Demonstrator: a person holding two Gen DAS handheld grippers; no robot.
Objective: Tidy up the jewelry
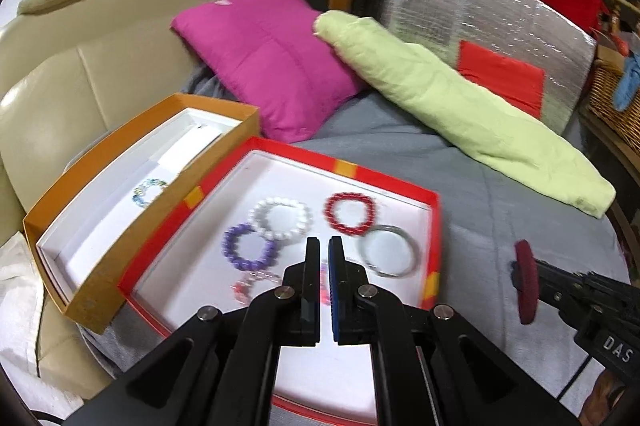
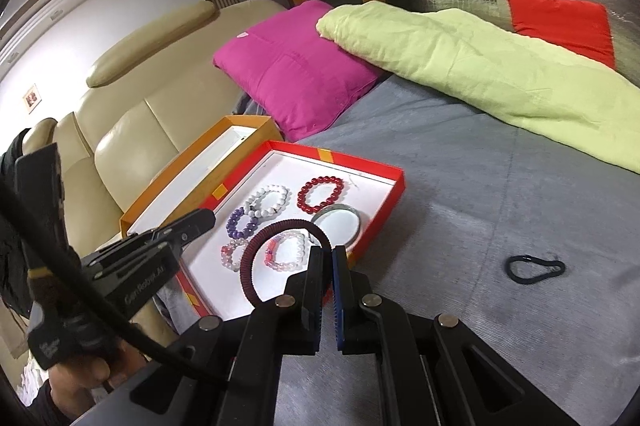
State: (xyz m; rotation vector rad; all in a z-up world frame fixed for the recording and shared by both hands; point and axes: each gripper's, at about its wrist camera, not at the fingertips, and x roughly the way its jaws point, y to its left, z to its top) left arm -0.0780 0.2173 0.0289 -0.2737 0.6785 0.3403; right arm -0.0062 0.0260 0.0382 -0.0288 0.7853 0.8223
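The right gripper (image 2: pixel 327 253) is clamped on a dark red coiled hair tie (image 2: pixel 256 246), which hangs as a loop to its left, above the near part of the red tray (image 2: pixel 384 202). The left gripper (image 1: pixel 324 246) has its fingers nearly together with only a thin gap and nothing visibly caught between them; it hovers over the near middle of the same tray. In the tray's white floor lie a purple bead bracelet (image 2: pixel 241 222) touching a white pearl bracelet (image 2: pixel 269 201), a red bead bracelet (image 2: pixel 321 194) further right, a silver bangle (image 2: pixel 337 223) just beside the red one, and two pale pink bracelets (image 2: pixel 286 251) nearest the grippers. Left of the tray, touching it, sits an orange box (image 1: pixel 100 266) holding a small green-blue bracelet (image 1: pixel 149 191). Both rest on a grey bedspread (image 2: pixel 460 186). A black hair tie (image 2: pixel 534 268) lies alone on the bedspread, well right of the tray. At the far side are a magenta pillow (image 2: pixel 296 66) and a light green blanket (image 2: pixel 480 66).
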